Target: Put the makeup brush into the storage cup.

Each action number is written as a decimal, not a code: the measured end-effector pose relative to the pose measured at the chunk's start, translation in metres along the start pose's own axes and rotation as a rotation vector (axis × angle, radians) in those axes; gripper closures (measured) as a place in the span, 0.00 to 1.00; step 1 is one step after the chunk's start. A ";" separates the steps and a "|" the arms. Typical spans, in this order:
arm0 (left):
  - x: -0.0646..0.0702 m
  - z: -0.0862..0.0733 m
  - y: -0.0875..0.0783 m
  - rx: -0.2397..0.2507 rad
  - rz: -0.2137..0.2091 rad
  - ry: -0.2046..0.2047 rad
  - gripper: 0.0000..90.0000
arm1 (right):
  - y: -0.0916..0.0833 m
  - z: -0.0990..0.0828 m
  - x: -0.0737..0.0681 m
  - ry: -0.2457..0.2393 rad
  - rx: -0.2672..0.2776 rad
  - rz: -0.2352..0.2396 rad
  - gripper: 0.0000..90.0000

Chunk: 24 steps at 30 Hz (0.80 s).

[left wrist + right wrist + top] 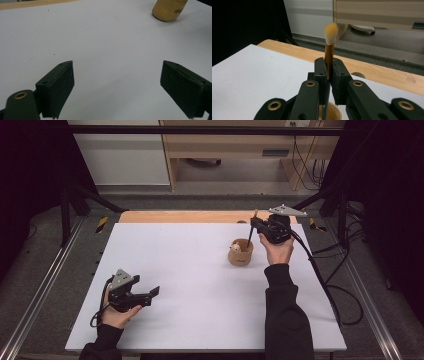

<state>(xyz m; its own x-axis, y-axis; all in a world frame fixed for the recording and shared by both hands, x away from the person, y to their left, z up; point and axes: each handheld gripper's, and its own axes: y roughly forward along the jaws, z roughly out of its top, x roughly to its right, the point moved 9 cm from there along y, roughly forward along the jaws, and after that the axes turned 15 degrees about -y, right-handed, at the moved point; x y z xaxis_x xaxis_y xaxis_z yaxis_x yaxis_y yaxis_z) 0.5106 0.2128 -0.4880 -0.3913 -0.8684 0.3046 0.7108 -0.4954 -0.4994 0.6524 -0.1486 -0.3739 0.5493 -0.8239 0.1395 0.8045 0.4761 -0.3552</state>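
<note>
Directly above the wooden cup [240, 252], the right gripper [256, 223] is pinching a makeup brush [330, 51] by its golden ferrule, long axis near upright, bristles up and dark handle angling down toward the cup's mouth. Well apart, near the table's [190, 270] front-left, the left gripper [152, 294] is resting with jaws spread and empty.

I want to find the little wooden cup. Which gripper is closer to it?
Right. The right gripper hovers just above the wooden cup, holding a brush. The left gripper sits far away across the table.
</note>
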 end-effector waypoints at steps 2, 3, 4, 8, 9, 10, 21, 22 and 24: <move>0.000 0.000 0.000 -0.001 0.000 0.000 0.13 | 0.003 -0.001 0.000 -0.002 -0.003 -0.003 0.93; 0.000 0.000 0.000 -0.001 0.001 0.001 0.13 | 0.004 -0.002 0.000 -0.003 -0.006 -0.004 0.93; 0.000 0.000 0.000 -0.001 0.001 0.001 0.13 | 0.006 -0.003 0.000 -0.005 -0.011 -0.005 0.93; 0.000 0.000 0.000 -0.002 0.001 0.001 0.13 | 0.011 -0.007 -0.001 -0.004 -0.023 -0.008 0.93; 0.000 0.000 0.000 -0.002 0.001 0.001 0.13 | 0.012 -0.007 -0.002 -0.006 -0.024 -0.006 0.93; 0.000 0.000 0.000 -0.002 0.001 0.001 0.13 | 0.012 -0.007 -0.002 -0.006 -0.024 -0.006 0.93; 0.000 -0.001 0.000 -0.005 0.003 0.006 0.13 | 0.025 -0.025 -0.006 0.007 -0.068 -0.005 0.93; 0.000 -0.001 0.000 -0.004 0.003 0.005 0.13 | 0.026 -0.027 -0.007 0.009 -0.069 -0.004 0.93; 0.000 -0.001 0.001 -0.004 0.003 0.004 0.13 | 0.027 -0.030 -0.008 0.005 -0.076 -0.005 0.93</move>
<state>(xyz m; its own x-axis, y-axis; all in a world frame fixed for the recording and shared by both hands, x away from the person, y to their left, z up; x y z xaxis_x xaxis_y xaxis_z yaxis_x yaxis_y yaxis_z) 0.5108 0.2128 -0.4889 -0.3913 -0.8702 0.2995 0.7096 -0.4925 -0.5039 0.6635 -0.1384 -0.4122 0.5441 -0.8277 0.1373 0.7876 0.4475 -0.4236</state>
